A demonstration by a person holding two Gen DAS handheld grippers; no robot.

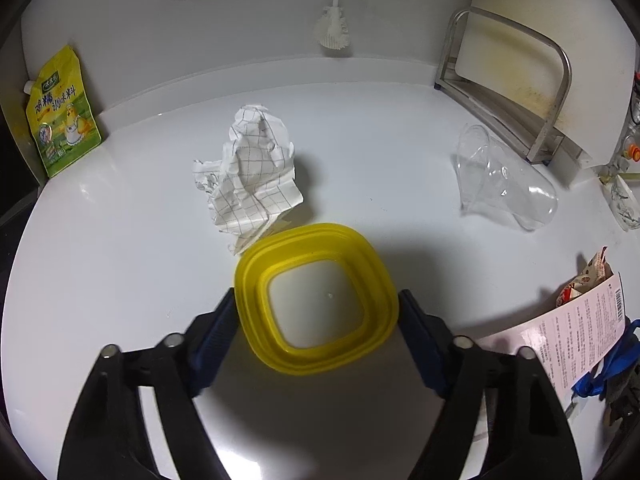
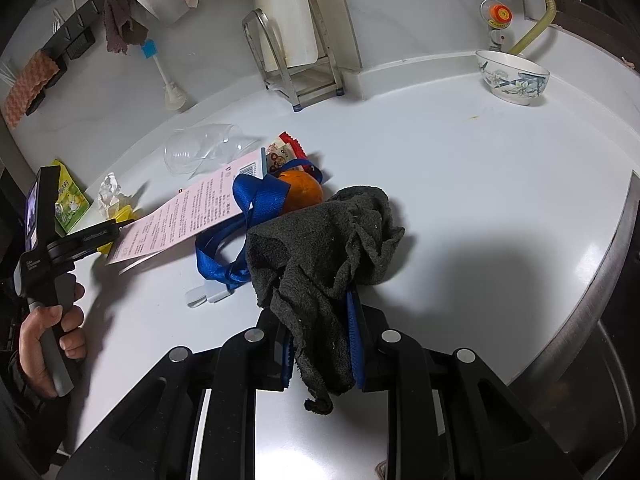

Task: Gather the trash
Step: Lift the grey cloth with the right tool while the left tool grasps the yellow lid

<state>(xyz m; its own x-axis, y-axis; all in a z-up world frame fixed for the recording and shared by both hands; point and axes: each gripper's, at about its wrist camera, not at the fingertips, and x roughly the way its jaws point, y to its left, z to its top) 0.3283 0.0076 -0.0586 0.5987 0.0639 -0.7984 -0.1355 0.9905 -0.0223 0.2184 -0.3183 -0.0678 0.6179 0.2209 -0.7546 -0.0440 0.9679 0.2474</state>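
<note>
Lid point(image 1: 316, 300): yellow, light, stiff plastic; grip opposite rim edges.
Left gripper point(image 1: 318, 322): jaws apart, bracketing lid, contact unclear.
Right gripper point(image 2: 322, 354): clamped on soft grey rag point(image 2: 324, 240).

The dark cloth point(image 2: 324, 248) covers most of the right gripper's point(image 2: 320, 356) blue pads, and the orange fruit point(image 2: 302, 192) sits half behind a blue strap point(image 2: 256, 200). The pink printed card point(image 1: 580, 332) runs past the left wrist view's right edge, its text too small to read.
</note>
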